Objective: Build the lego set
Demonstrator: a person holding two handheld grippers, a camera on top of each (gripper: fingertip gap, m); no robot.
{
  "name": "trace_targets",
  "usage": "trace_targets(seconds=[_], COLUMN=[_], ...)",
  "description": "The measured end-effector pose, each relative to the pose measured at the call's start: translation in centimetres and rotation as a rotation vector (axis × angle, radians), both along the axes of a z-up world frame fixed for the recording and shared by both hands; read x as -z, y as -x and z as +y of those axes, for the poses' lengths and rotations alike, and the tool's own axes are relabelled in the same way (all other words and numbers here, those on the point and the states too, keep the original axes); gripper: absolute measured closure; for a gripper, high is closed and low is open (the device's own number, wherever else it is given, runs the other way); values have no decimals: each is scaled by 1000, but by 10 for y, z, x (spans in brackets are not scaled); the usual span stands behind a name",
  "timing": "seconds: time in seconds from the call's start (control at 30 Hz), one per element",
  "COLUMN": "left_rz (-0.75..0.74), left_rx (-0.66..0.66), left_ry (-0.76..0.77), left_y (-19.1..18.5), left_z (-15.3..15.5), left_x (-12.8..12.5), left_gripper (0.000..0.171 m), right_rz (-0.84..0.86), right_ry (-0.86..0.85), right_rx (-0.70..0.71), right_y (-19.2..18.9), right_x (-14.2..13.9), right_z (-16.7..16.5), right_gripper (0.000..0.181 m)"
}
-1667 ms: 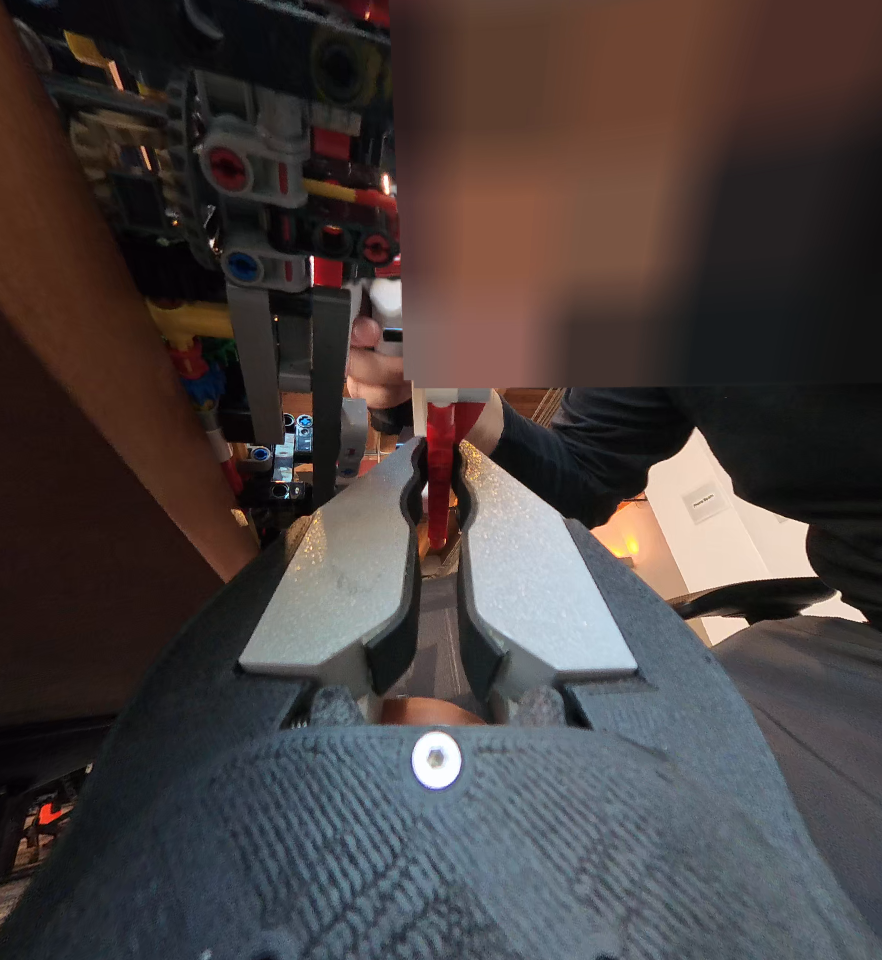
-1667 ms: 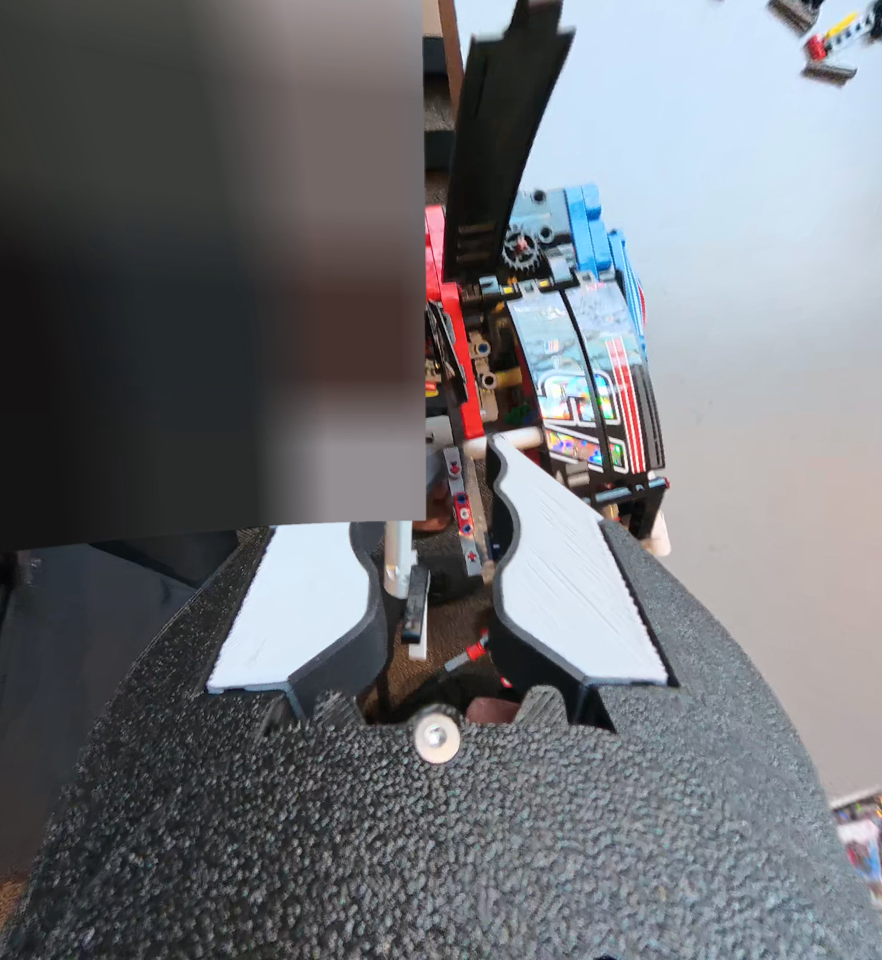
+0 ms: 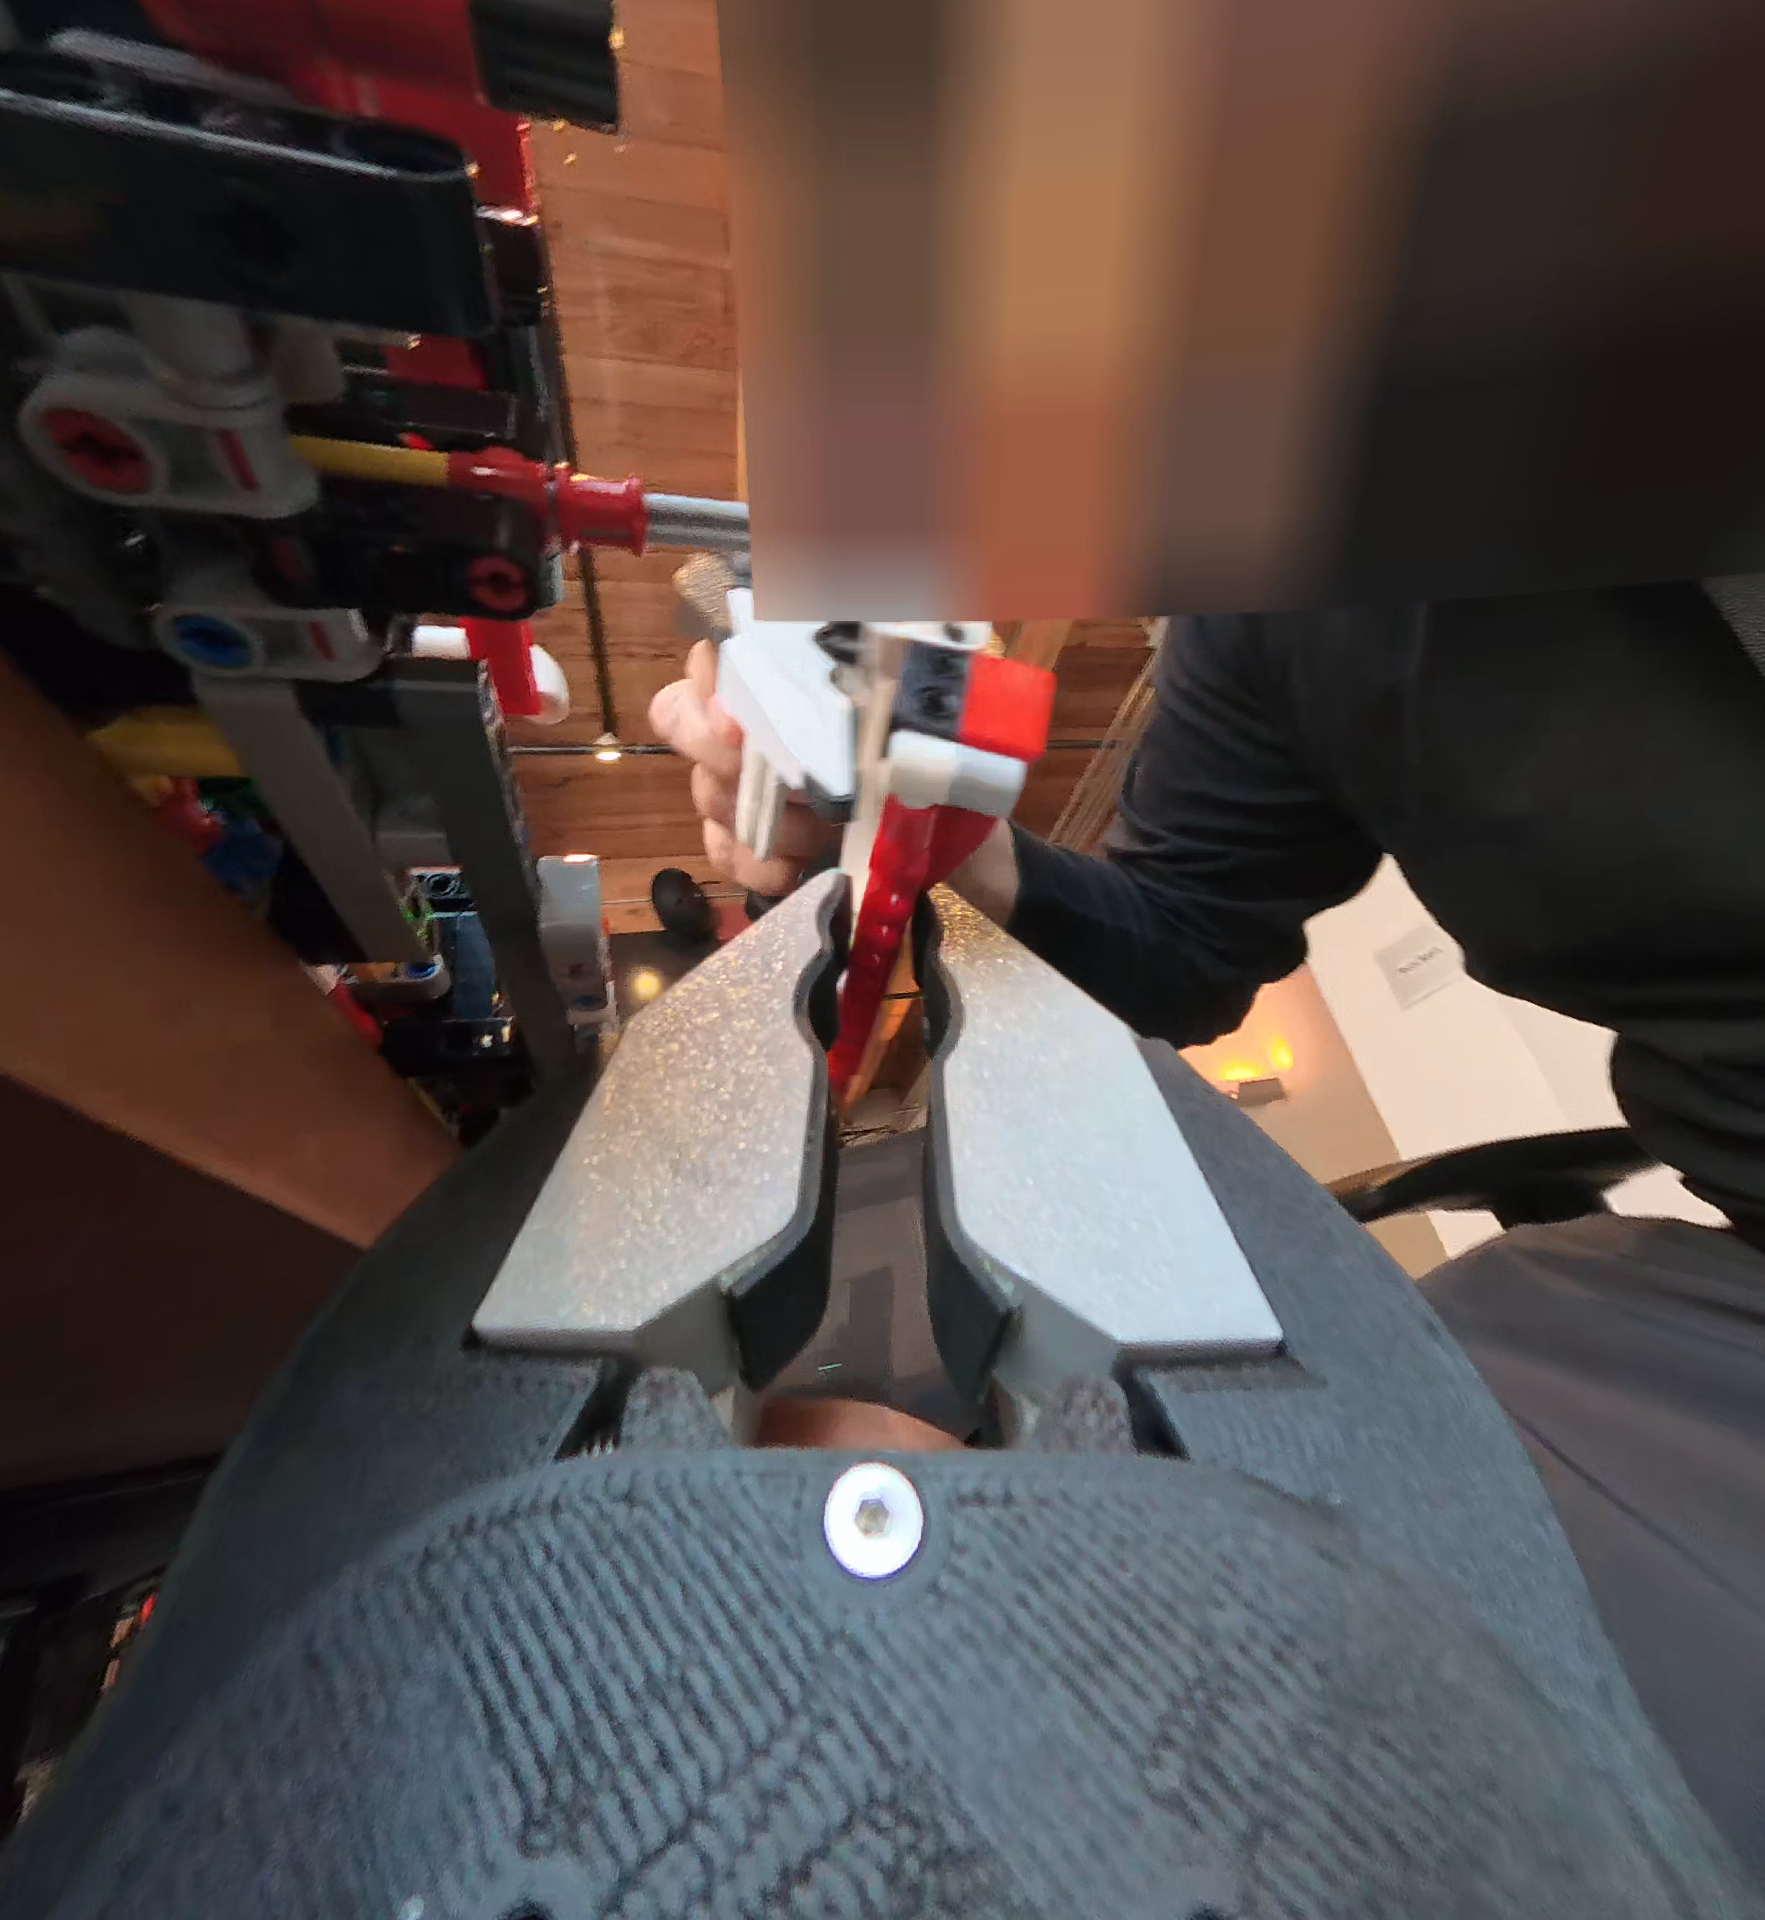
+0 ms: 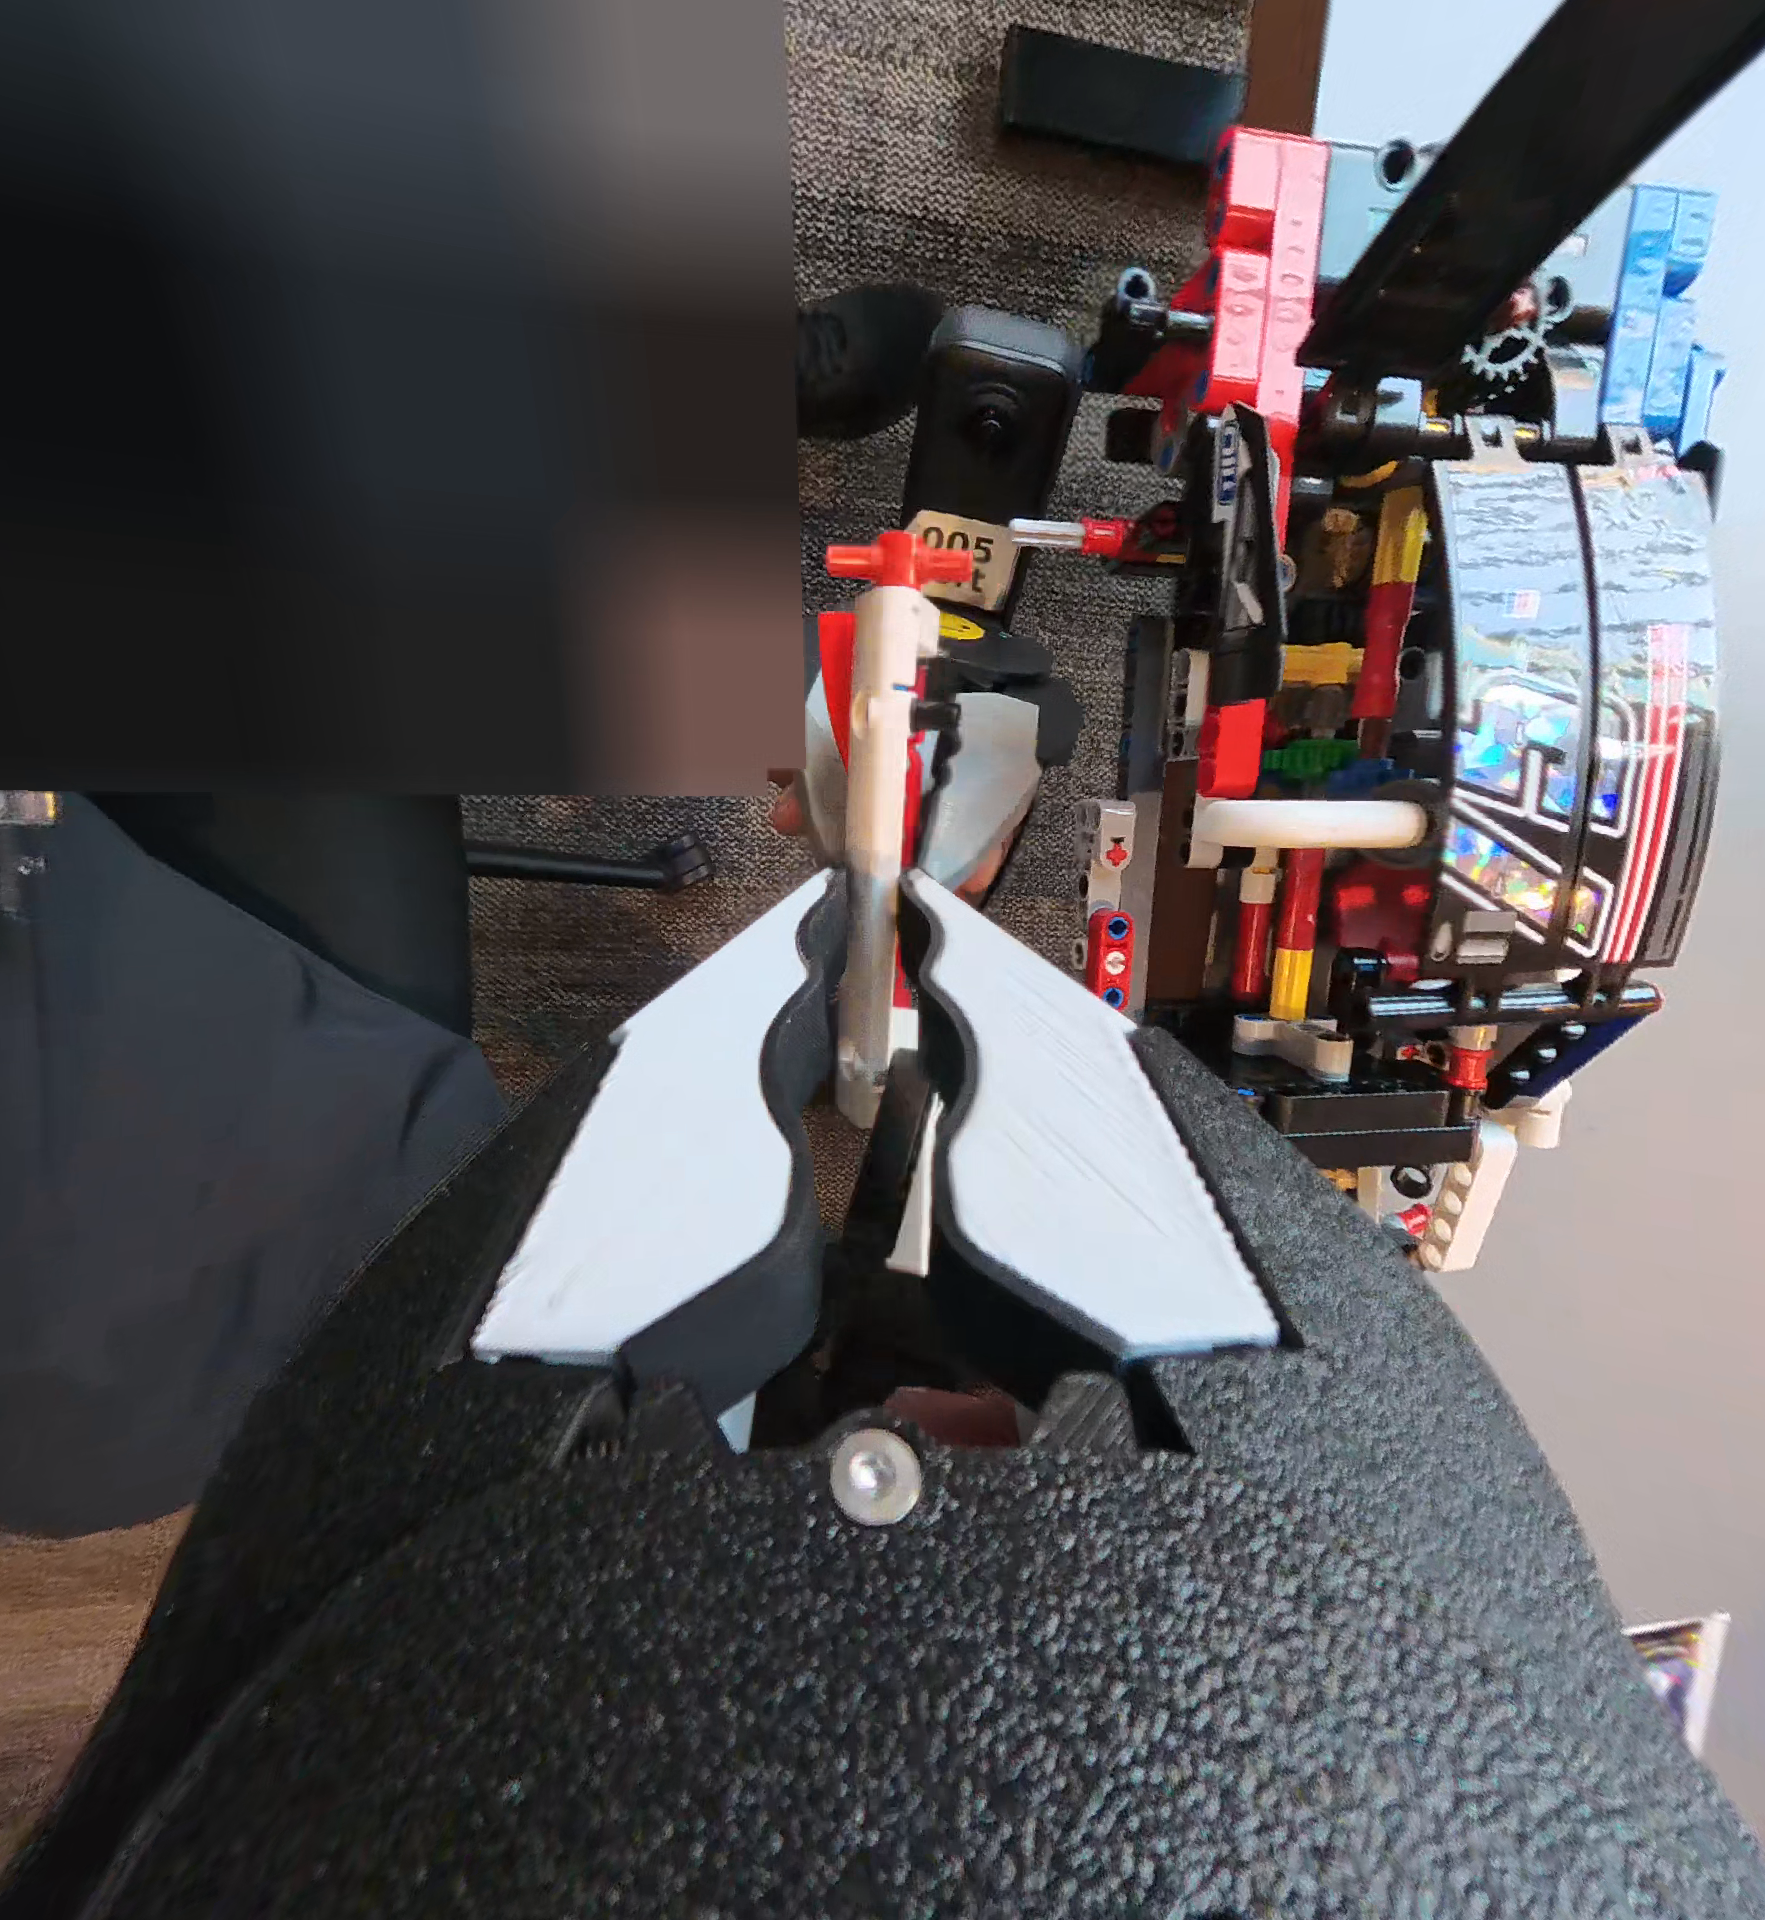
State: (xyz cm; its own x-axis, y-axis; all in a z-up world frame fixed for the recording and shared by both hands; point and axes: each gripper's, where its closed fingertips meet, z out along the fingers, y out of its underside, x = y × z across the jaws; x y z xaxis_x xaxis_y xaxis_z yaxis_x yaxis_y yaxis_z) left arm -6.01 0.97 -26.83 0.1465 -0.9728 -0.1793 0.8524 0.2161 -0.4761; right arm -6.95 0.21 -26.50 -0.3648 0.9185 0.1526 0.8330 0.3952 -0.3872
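Both grippers hold one small Lego sub-assembly in the air. My left gripper (image 3: 880, 904) is shut on its red studded beam (image 3: 883, 966). White, black and red pieces (image 3: 971, 717) sit at the beam's far end. My right gripper (image 4: 870, 888) is shut on the sub-assembly's white beam (image 4: 873, 935), which carries a red cross pin (image 4: 893, 561) at its far end. Each gripper shows beyond the sub-assembly in the other's view: the right one (image 3: 784, 727) with a hand, the left one (image 4: 971, 790). The large Lego model (image 3: 234, 416) (image 4: 1429, 727) stands close beside them.
A grey axle with a red bush (image 3: 597, 511) juts from the model toward the sub-assembly. A brown wooden slab (image 3: 78, 987) lies at the left. A person's black sleeve (image 3: 1221, 831) is at the right. Grey carpet (image 4: 961, 208) and a black chair leg (image 4: 587, 862) lie below.
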Motion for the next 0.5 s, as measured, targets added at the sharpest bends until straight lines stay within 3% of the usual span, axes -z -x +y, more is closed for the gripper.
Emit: trace_targets(seconds=[0.5], left_rz=[18], left_rx=[-33], left_ry=[7], left_y=[4], left_z=[-3], left_x=[1], left_gripper=[164], right_rz=[16], right_ry=[-19], right_rx=[-71], right_y=[-2], right_x=[-11], right_z=[-15], right_gripper=[178])
